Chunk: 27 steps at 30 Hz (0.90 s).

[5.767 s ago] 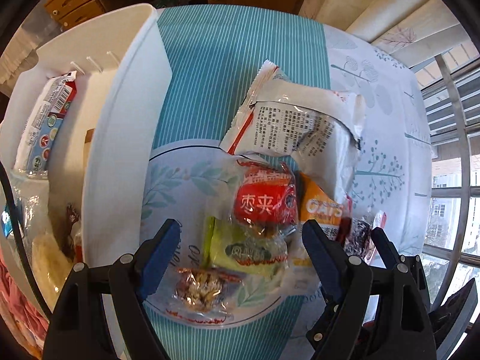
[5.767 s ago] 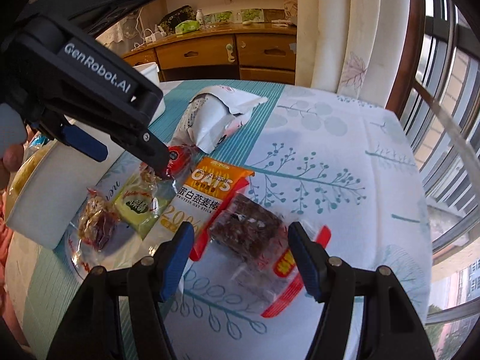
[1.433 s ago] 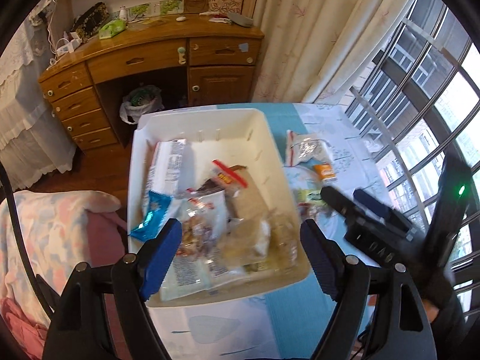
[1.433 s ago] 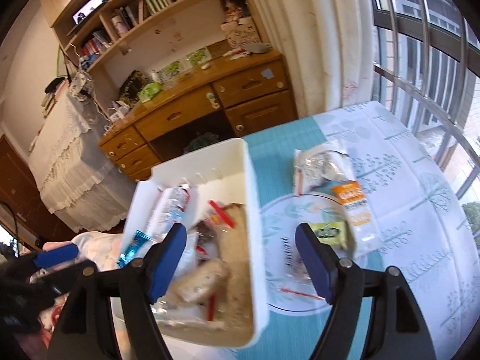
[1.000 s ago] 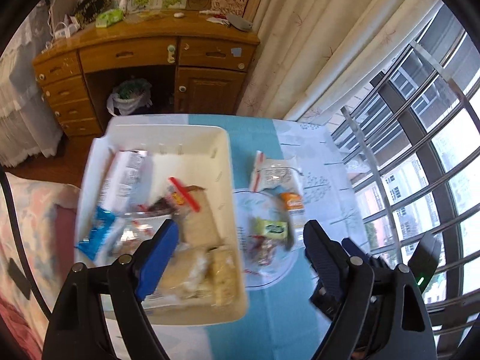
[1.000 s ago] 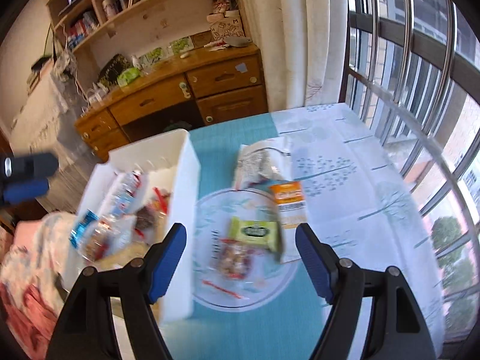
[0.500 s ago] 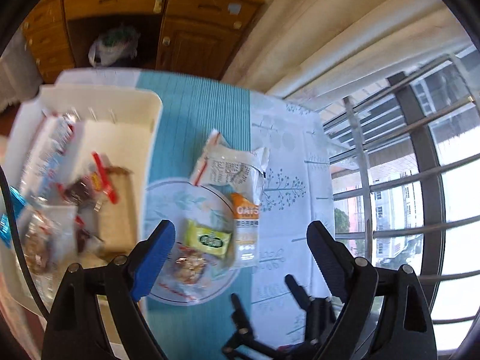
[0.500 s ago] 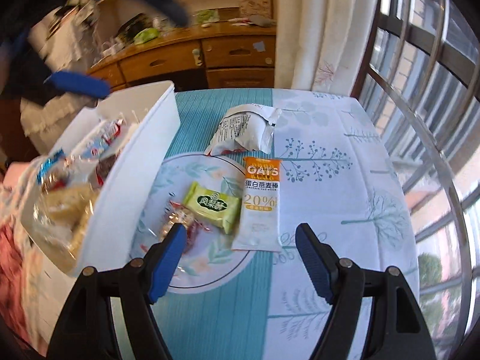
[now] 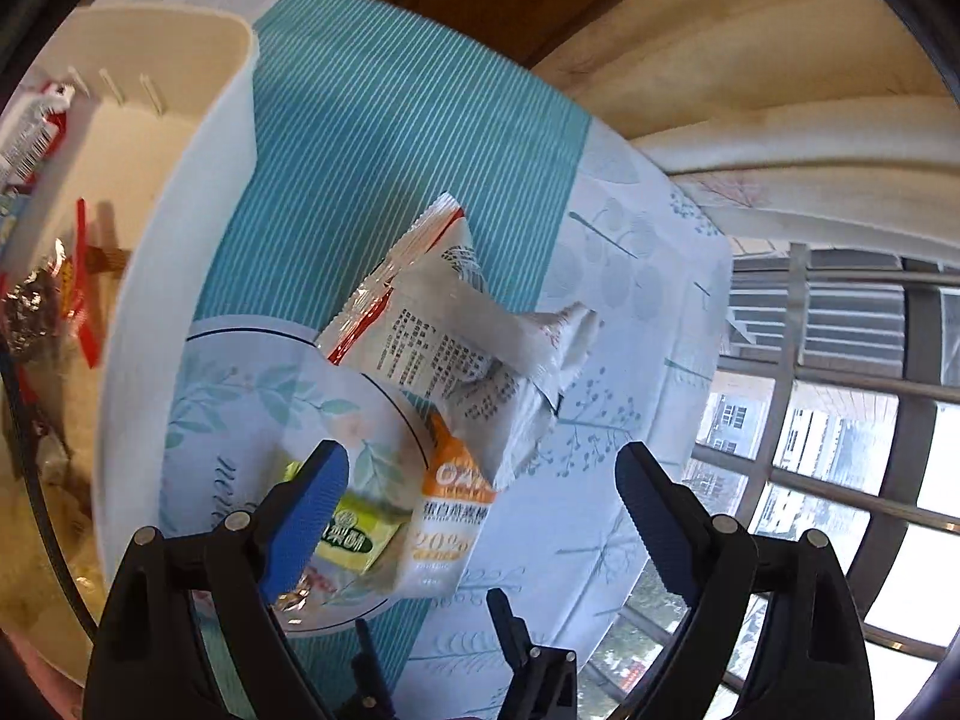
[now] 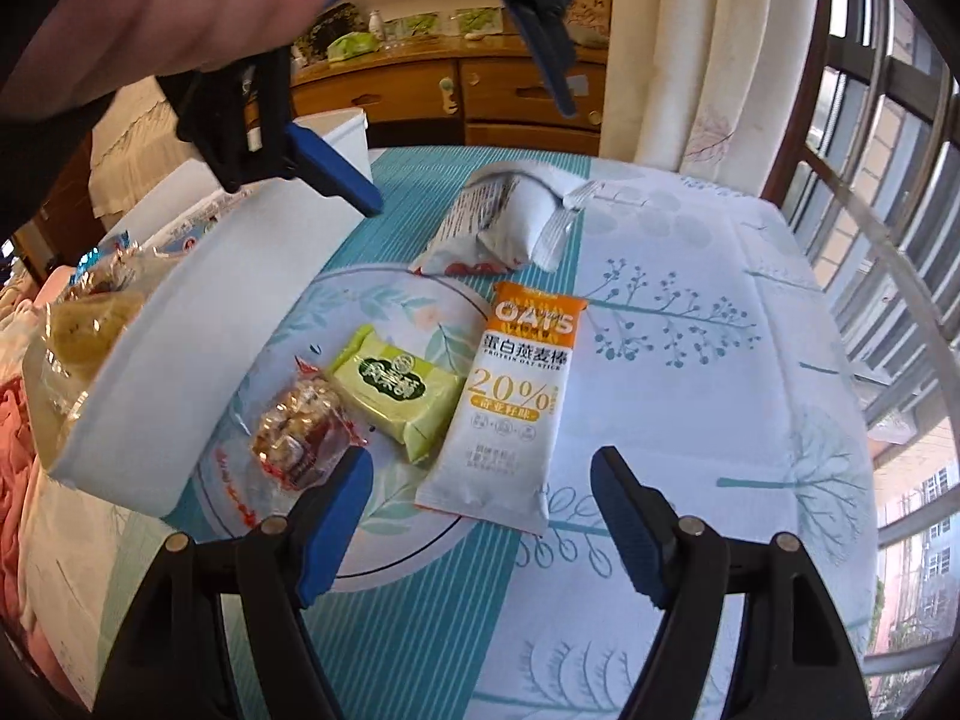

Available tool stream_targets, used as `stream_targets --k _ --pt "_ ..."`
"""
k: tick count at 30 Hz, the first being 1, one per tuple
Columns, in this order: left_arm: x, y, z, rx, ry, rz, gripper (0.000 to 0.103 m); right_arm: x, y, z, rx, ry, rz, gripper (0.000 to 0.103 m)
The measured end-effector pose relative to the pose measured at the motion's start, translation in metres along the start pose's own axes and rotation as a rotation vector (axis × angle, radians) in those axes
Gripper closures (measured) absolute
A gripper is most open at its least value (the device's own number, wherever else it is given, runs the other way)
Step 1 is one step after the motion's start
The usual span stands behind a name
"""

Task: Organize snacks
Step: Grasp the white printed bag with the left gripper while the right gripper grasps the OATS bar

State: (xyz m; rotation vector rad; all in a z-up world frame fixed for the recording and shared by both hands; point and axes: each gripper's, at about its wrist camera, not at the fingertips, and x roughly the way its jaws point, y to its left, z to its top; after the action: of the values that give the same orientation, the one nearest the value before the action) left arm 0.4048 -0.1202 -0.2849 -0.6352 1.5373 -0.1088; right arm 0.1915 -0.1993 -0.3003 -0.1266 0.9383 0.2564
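Note:
An orange-and-white oats bar, a green cake packet and a clear-wrapped nut snack lie on a round printed mat. A white crumpled bag lies behind them. My right gripper is open and empty, low, just in front of the oats bar. My left gripper is open and empty, hovering above the oats bar, the green packet and the white bag. It also shows in the right wrist view, up high.
A white bin holding several snacks stands left of the mat; its rim shows in the left wrist view. A wooden dresser, curtains and window bars lie behind and to the right of the table.
Both grippers have come down toward the snacks on the mat. The left one now hovers low over the oats bar and white bag; the right one sits closer in front of them.

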Motion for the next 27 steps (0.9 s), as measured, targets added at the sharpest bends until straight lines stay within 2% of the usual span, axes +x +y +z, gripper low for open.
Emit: stream_targets --k 6,11,14,16,18,23,27 --pt "0.026 0.004 0.014 -0.052 0.014 0.011 0.013 0.015 -0.007 -0.002 0.015 0.005 0.037 0.028" --pt "0.038 0.001 0.024 -0.05 -0.004 0.049 0.013 0.022 -0.008 0.001 0.04 0.016 0.076 0.038" --pt "0.044 0.002 0.029 -0.058 -0.017 0.066 0.013 0.023 -0.008 0.002 0.028 0.006 0.073 0.045" --pt "0.047 0.004 0.032 -0.067 -0.02 0.063 0.013 0.023 -0.009 0.002 0.016 0.007 0.06 0.054" --pt "0.048 0.007 0.032 -0.077 -0.026 0.065 0.013 0.022 -0.009 0.002 0.008 0.013 0.056 0.057" --pt "0.046 0.009 0.029 -0.086 -0.043 0.039 0.022 0.02 -0.012 0.001 0.013 0.023 0.057 0.059" --pt "0.04 0.011 0.026 -0.094 -0.054 0.016 0.036 0.017 -0.013 0.002 0.017 0.032 0.055 0.061"
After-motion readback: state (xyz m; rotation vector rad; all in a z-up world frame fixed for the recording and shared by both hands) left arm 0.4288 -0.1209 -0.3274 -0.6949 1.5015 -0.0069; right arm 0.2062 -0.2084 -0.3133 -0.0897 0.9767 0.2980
